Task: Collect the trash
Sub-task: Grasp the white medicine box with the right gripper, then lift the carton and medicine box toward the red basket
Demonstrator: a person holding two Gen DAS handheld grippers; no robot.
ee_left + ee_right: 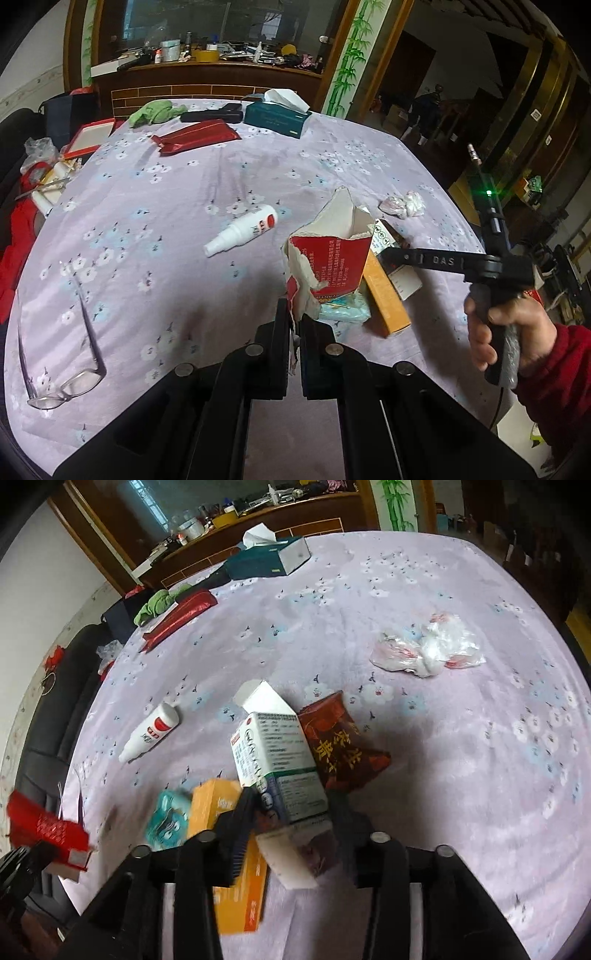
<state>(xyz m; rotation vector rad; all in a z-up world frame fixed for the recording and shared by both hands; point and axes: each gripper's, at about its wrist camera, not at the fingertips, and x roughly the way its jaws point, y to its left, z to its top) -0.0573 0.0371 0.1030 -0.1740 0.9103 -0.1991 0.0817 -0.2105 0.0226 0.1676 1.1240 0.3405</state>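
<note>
My left gripper (294,319) is shut on the ragged lower edge of a torn red and white carton (332,258), which stands up open-topped above the table; the same carton (48,827) shows blurred at the right wrist view's left edge. My right gripper (291,806) is shut on a white and green medicine box (277,760), tilted up from the pile. Under and beside that box lie an orange box (221,812), a teal tissue pack (166,819) and a dark red snack packet (343,746). A crumpled plastic bag (428,650) lies further right.
A white spray bottle (243,229) lies mid-table and eyeglasses (62,384) sit at the near left. At the far side are a teal tissue box (277,114), a red pouch (199,136) and a green cloth (155,110). A hand (509,332) in a red sleeve holds the right gripper.
</note>
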